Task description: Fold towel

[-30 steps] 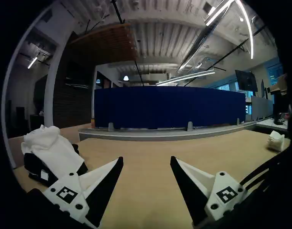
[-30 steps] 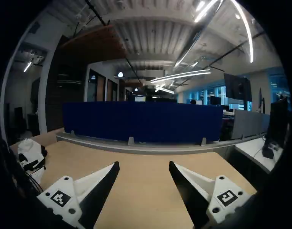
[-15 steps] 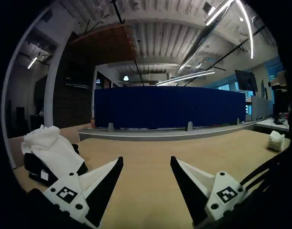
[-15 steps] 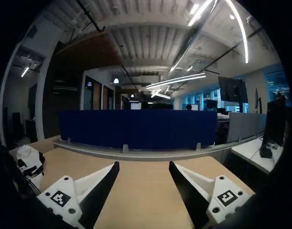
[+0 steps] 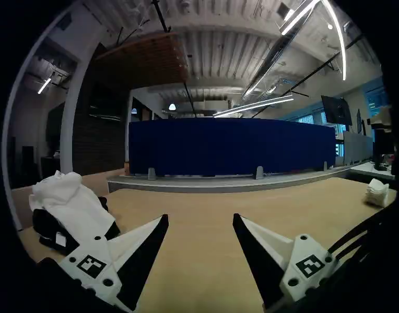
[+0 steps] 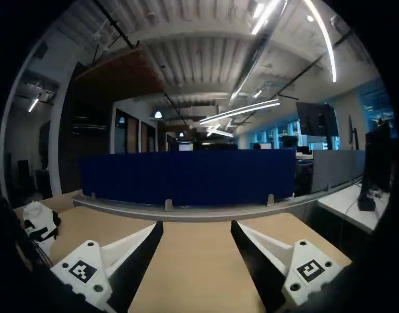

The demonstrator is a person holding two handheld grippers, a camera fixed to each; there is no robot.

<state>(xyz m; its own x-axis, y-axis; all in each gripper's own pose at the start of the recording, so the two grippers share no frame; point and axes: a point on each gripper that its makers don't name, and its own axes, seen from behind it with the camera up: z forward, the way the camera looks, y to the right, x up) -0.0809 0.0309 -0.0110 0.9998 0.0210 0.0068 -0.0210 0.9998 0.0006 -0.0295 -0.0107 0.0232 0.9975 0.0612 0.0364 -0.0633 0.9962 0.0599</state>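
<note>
1. In the left gripper view, the left gripper (image 5: pixel 200 216) hovers low over a pale wooden counter (image 5: pixel 210 201). Its jaws stand wide apart with nothing between them.
2. In the same view, the towel (image 5: pixel 69 201) is white and crumpled. It lies in a heap at the counter's left edge, draped over a black object (image 5: pixel 45 225). It sits just beside the gripper's left finger and is not touched by either finger.
3. A small white bundle (image 5: pixel 377 192) sits at the counter's far right edge, well apart from the towel. What it is cannot be told.
4. In the right gripper view, the right gripper (image 6: pixel 196 223) is also above the counter (image 6: pixel 199 261). Its jaws are spread wide and hold nothing.
5. In this view the towel (image 6: pixel 37 219) appears small at the far left, on the counter's edge, well away from the fingers.
6. A dark blue partition (image 6: pixel 189 177) runs along the back of the counter in both views.
7. Behind it is an office with a dark monitor (image 6: pixel 317 119) hung high on the right and long strip lights (image 6: pixel 241 109) on the ceiling.
</note>
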